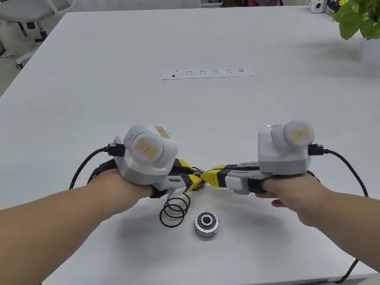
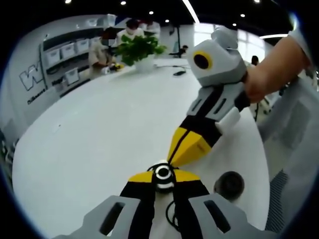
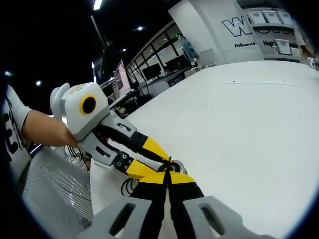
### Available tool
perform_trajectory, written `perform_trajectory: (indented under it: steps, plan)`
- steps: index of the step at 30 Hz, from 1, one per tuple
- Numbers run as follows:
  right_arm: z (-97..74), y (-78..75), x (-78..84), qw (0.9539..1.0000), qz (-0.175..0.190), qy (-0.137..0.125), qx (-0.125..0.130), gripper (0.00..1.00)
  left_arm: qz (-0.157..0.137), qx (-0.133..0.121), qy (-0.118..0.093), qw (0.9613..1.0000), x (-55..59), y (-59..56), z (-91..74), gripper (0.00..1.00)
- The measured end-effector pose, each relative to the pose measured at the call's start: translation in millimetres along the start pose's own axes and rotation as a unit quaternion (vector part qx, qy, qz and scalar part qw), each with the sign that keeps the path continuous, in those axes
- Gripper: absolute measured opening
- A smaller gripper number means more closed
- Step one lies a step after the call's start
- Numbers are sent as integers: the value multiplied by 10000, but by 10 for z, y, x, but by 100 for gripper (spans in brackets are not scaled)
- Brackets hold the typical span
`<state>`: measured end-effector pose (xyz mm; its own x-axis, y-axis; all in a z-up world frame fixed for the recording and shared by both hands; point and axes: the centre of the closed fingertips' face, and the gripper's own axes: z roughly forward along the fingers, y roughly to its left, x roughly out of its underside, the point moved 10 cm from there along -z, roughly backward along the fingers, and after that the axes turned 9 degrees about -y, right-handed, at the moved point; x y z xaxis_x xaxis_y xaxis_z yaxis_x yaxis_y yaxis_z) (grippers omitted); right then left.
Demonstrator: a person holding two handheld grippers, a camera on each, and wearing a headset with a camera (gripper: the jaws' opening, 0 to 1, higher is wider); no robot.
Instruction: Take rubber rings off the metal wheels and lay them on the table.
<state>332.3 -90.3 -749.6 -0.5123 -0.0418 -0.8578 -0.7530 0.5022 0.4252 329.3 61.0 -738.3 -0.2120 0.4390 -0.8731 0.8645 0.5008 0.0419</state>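
Bright even light, fisheye-warped edges

Table (image 1: 119, 89) smooth, matt white; metal wheel (image 1: 206, 222) bright and glossy; rubber rings (image 1: 174, 211) dull, matt black.

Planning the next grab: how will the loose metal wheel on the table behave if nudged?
The metal wheel lies flat, so it would probably slide rather than roll. It looks like shiny solid metal: likely heavy for its size and slippery to grip.

Rings (image 1: 174, 211) lie on table (image 1: 89, 89), left of wheel (image 1: 206, 222); power strip (image 1: 208, 72) behind.
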Motion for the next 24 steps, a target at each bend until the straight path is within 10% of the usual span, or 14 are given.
perform_trajectory:
  steps: [24]
  plan:
    - [-29, 56, -40, 9996, 206, -160, -73, 0, -114, 337, -585, 9977, -53, -38, -424, 49]
